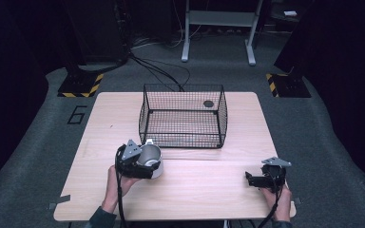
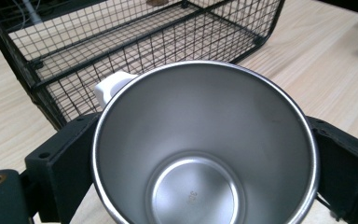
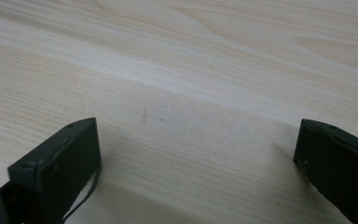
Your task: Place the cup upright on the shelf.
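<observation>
High view: left tool (image 1: 145,164) clamps a steel mug (image 1: 150,159) near the wooden surface's (image 1: 209,190) front-left, just before the wire basket (image 1: 183,116). Bare wood stretches rightward. Right tool (image 1: 259,179) sits near the front-right edge, jaws wide apart, gripping nothing, pointing left, hand (image 1: 278,202) behind it.

Left tongs (image 1: 145,164) clamp something between their jaws; right tongs (image 1: 251,179) gape wide, empty.

Wire basket (image 1: 183,115) blocks table (image 1: 209,190) centre-rear; near half, both side strips open
</observation>
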The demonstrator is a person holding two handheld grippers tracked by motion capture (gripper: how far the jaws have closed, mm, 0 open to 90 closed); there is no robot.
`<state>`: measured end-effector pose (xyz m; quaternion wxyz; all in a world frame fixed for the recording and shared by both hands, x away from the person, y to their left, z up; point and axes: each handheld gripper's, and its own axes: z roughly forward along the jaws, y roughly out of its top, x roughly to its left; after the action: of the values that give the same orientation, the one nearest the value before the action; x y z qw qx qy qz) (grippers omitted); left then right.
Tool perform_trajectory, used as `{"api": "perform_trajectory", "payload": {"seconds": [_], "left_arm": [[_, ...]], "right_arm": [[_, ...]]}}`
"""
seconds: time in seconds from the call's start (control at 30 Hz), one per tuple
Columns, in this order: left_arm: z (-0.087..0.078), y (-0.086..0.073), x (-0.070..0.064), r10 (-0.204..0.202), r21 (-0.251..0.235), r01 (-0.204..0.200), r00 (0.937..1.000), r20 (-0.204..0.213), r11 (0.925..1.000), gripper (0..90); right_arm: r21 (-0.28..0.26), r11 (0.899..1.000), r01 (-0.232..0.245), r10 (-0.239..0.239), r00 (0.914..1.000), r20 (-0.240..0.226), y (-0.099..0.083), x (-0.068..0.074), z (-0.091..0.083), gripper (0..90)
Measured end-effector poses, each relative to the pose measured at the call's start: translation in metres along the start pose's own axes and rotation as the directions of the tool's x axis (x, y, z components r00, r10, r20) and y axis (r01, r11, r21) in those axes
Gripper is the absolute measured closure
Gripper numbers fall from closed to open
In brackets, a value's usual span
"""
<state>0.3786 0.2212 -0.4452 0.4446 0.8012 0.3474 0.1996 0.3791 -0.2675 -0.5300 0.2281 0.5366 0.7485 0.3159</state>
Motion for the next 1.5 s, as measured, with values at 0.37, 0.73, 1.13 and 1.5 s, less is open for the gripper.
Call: {"api": "perform_trajectory", "payload": {"seconds": [0.37,0.73,1.13,1.5], "left_arm": [[-0.013,0.014,0.003,0.013,-0.026,-0.012,0.9995,0.028,0.9996,6.3],[-0.025,0.036,0.005,0.032,-0.056,-0.028,0.9970,0.070,0.9980,6.3],[-0.022,0.063,-0.003,0.087,-0.070,-0.080,0.9909,0.102,0.9943,6.3],[-0.016,0.087,-0.002,0.123,-0.066,-0.115,0.9845,0.125,0.9911,6.3]], "right_arm": [[-0.001,1.000,-0.003,0.003,1.0000,0.001,0.000,0.000,0.000,0.0],[-0.005,1.000,-0.014,0.014,0.9999,0.000,0.001,0.001,0.001,0.0],[-0.008,1.000,-0.006,0.006,1.0000,0.000,0.001,0.000,0.001,0.0],[-0.007,1.000,0.001,-0.001,1.0000,-0.002,0.001,0.000,0.002,0.0]]}}
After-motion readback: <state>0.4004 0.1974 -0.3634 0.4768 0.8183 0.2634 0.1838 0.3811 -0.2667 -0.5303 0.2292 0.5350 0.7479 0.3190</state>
